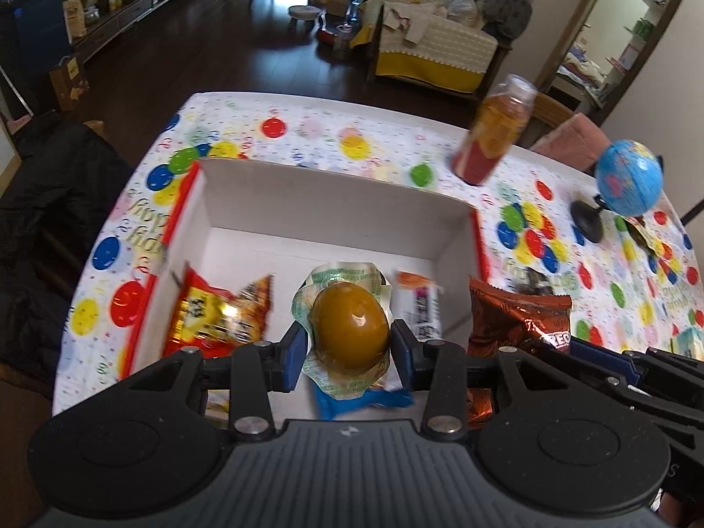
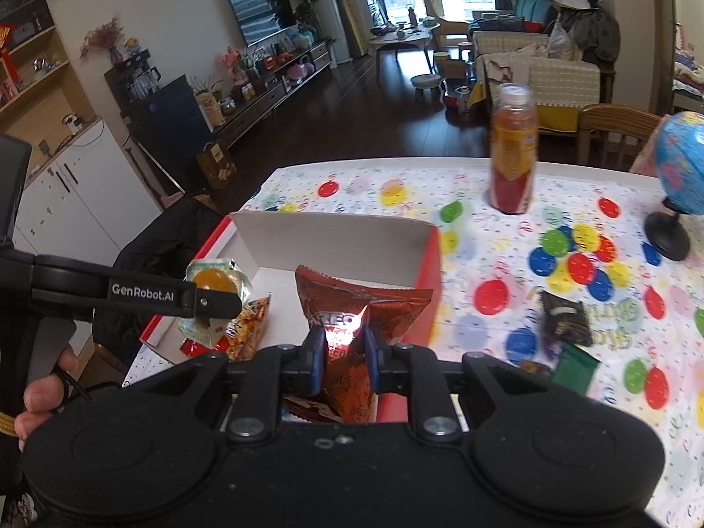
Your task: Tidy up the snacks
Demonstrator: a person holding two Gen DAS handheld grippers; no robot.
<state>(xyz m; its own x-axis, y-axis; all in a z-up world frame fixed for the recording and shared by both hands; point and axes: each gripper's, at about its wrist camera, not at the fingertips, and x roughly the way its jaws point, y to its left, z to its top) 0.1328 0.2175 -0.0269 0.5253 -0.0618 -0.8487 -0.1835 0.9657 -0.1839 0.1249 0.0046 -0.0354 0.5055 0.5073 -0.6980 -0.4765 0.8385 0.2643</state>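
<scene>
My left hand-held gripper (image 1: 347,343) clamps the egg (image 1: 350,323), right hand-held gripper (image 2: 344,363) clamps the Oreo bag (image 2: 358,312), both over the box (image 1: 334,202) at lower centre, left nearer.

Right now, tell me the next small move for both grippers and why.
Probably lower both and release: the left gripper holds the brown vacuum-packed egg above the white cardboard box, while the right gripper pinches the brown Oreo packet at the box's edge.

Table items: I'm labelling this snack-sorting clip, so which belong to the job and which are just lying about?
Job:
- cardboard box
- packaged egg, in left gripper
- Oreo packet, in right gripper
- loose dark packet

Lying about:
- drink bottle
- toy globe
</scene>
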